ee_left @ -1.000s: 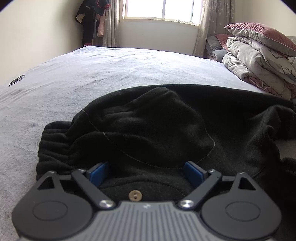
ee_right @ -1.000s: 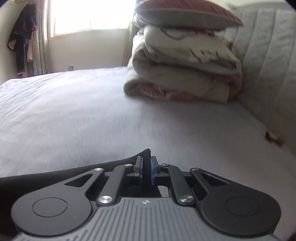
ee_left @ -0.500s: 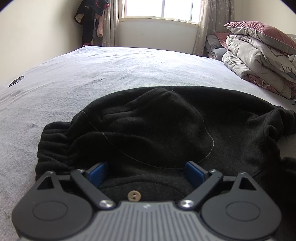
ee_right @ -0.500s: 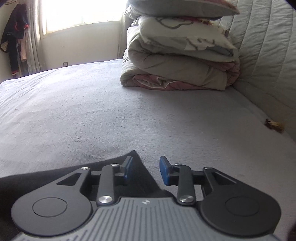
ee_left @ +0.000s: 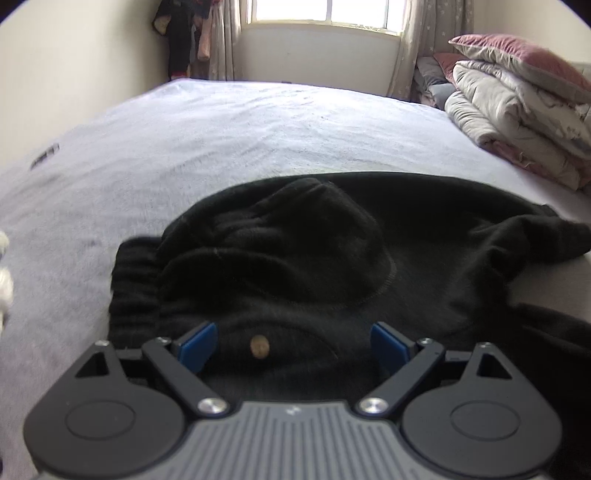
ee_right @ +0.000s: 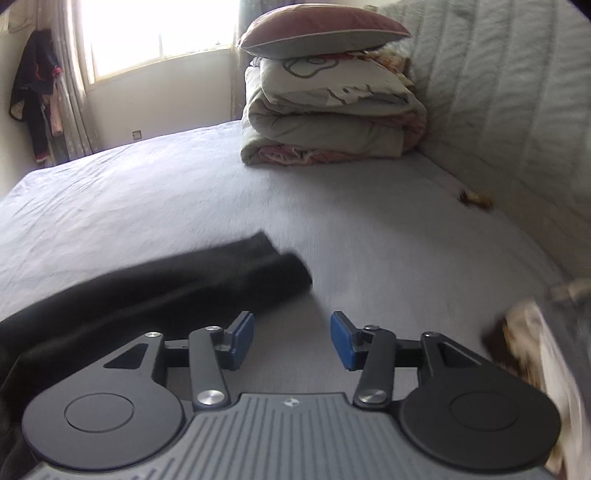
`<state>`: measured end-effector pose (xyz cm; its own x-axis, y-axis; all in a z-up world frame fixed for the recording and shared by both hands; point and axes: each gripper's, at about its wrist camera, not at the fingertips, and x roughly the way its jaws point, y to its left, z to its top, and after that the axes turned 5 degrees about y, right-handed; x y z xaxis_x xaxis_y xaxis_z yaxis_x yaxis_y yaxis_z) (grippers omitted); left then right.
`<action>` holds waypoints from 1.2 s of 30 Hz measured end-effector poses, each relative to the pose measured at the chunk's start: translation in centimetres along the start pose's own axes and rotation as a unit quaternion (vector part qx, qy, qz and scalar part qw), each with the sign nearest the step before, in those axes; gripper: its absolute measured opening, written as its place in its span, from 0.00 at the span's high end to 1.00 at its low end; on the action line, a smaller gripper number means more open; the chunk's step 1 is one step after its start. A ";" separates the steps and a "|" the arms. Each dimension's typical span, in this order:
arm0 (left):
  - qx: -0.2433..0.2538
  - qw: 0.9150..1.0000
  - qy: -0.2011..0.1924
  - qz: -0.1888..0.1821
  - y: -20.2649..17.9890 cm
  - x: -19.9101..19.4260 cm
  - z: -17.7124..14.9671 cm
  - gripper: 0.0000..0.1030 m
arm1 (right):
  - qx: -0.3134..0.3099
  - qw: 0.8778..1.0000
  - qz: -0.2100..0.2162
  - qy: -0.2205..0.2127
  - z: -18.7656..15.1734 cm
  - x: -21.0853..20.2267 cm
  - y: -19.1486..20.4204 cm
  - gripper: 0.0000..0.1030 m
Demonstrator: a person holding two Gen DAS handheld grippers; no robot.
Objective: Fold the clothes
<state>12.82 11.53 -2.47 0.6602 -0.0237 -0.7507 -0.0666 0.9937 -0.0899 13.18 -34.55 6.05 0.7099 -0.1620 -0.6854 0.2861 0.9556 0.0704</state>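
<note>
Black trousers lie crumpled on the pale grey bed sheet, with the ribbed waistband at the left and a small brown button near my left gripper. My left gripper hangs open just above the waist cloth, its blue pads wide apart and touching nothing. In the right wrist view a trouser leg end lies flat on the sheet, to the left of and beyond my right gripper. That gripper's jaws are opening, with only bare sheet between them.
A stack of folded quilts topped by a pink pillow stands at the head of the bed against a padded headboard. A small brown scrap lies by the headboard. Blurred pale cloth shows at the right edge.
My right gripper let go of the trouser leg end, its jaws spread, and it drew back to the right. The left gripper rose a little above the waist, still open.
</note>
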 end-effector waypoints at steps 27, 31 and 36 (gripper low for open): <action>-0.311 0.944 0.042 -0.096 9.5 -6.6 -10.6 0.39 | 0.009 0.994 0.069 0.081 -15.4 -0.6 -2.7 0.47; -0.316 0.944 0.034 -0.088 8.1 -5.8 -10.7 0.43 | 0.027 0.994 0.086 0.067 -15.4 0.2 -3.0 0.46; -0.305 0.951 0.010 -0.040 7.0 -5.8 -10.8 0.76 | 0.031 0.993 0.097 0.058 -15.0 0.5 -2.6 0.77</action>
<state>0.48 17.47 -5.83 0.6675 -0.1039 -0.7373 -0.4429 0.7405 -0.5054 3.20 -33.40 -5.35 0.6772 0.0569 -0.7336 0.1920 0.9488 0.2509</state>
